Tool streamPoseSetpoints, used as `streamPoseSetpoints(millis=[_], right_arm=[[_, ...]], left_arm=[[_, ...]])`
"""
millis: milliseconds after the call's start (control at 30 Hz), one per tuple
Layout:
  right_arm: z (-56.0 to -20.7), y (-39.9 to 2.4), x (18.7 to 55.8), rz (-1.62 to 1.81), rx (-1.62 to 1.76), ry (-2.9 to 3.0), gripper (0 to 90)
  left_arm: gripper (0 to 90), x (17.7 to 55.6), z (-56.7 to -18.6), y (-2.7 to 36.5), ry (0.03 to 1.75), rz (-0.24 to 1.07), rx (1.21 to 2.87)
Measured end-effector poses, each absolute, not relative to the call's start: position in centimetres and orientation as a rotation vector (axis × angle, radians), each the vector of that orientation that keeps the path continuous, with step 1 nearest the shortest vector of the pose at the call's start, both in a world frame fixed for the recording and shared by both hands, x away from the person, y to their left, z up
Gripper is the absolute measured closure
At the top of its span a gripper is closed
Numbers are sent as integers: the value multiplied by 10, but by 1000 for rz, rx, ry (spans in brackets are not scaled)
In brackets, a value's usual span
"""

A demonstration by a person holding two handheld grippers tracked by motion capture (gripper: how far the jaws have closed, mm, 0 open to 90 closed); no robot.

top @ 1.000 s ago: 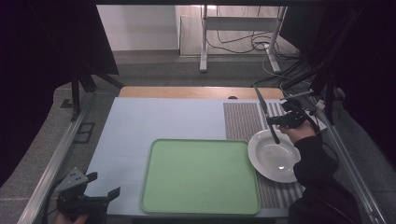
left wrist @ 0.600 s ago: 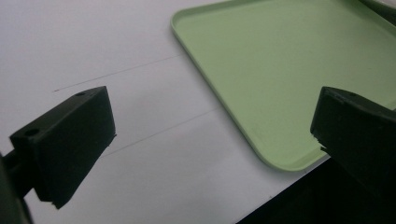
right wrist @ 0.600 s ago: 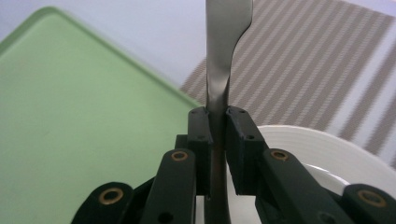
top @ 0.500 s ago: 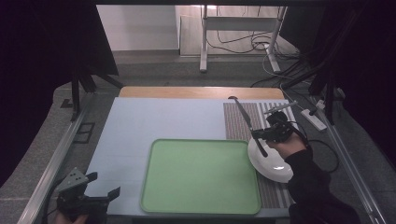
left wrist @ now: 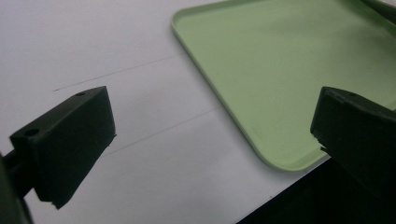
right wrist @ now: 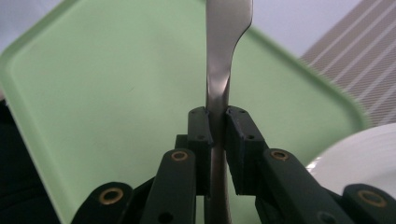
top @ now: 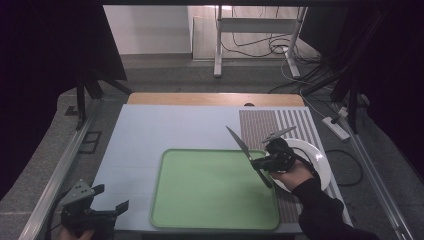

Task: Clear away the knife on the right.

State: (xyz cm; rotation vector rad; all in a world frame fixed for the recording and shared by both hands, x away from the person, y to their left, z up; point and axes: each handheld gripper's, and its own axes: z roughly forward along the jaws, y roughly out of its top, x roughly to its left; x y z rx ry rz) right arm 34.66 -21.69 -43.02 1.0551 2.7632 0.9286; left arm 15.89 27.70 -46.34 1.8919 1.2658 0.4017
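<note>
My right gripper [top: 264, 161] is shut on a metal table knife [top: 239, 141], which slants up and to the left over the right edge of the green tray [top: 200, 200]. In the right gripper view the knife [right wrist: 227, 42] stands upright, clamped between the two pads of the right gripper [right wrist: 217, 126], with the tray [right wrist: 93, 84] below it. A white plate [top: 316, 162] lies just right of that hand. My left gripper [top: 111, 197] rests open at the table's front left corner. In the left gripper view the left gripper [left wrist: 210, 135] holds nothing, and the tray's corner [left wrist: 280, 93] lies ahead.
A striped grey mat [top: 280, 122] covers the table's right part under the plate. The pale blue table top [top: 165, 130] spreads left of and behind the tray. A wooden strip [top: 200, 98] runs along the far edge, with a metal frame and cables on the floor beyond.
My right hand has carried the knife leftward, from above the plate and striped mat to the tray's right edge. The left gripper has stayed where it was.
</note>
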Motion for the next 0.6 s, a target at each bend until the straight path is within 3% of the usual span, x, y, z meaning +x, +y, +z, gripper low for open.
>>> streamPoseSetpoints(millis=[600], right_arm=[[-491, -185, 316, 549, 925, 2979, 806]], left_arm=[[0, 159, -463, 277, 1262, 401, 1896]])
